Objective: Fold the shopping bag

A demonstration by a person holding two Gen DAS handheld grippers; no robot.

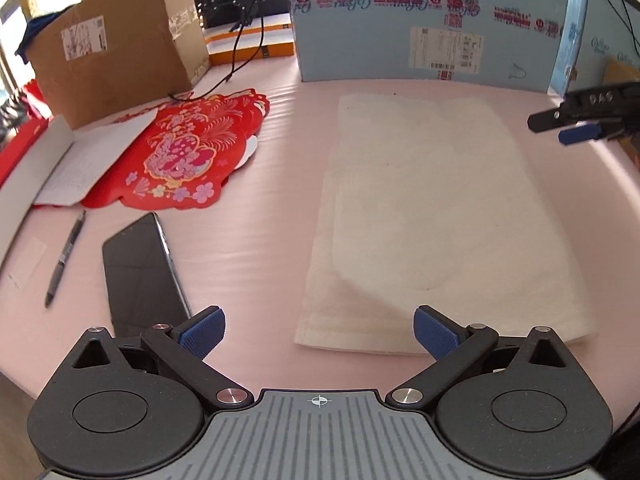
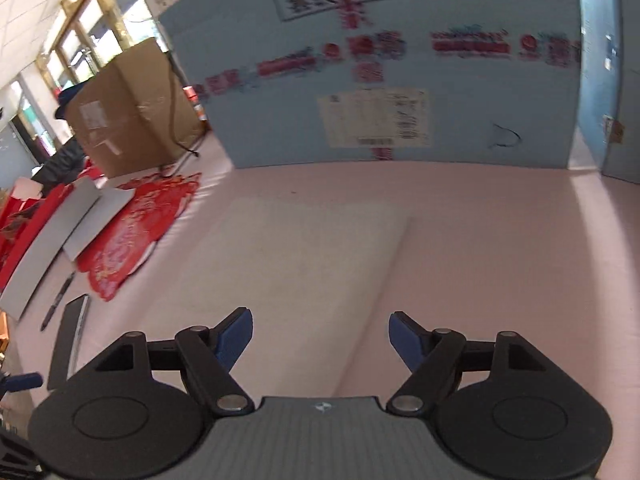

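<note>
A cream cloth shopping bag point(image 1: 432, 216) lies flat and folded into a long rectangle on the pink table. My left gripper point(image 1: 318, 334) hovers over its near left corner, open, nothing between its blue pads. The right gripper point(image 1: 576, 126) shows at the right edge of the left wrist view, beside the bag's far right corner. In the blurred right wrist view the bag point(image 2: 304, 264) spreads ahead and my right gripper point(image 2: 320, 342) hangs above its near edge, open and empty.
A red paper cutout point(image 1: 188, 152), a white booklet point(image 1: 84, 164), a pen point(image 1: 66, 258) and a black phone point(image 1: 142, 276) lie left of the bag. A brown carton point(image 1: 116, 44) and a light blue carton point(image 1: 424, 20) stand along the back.
</note>
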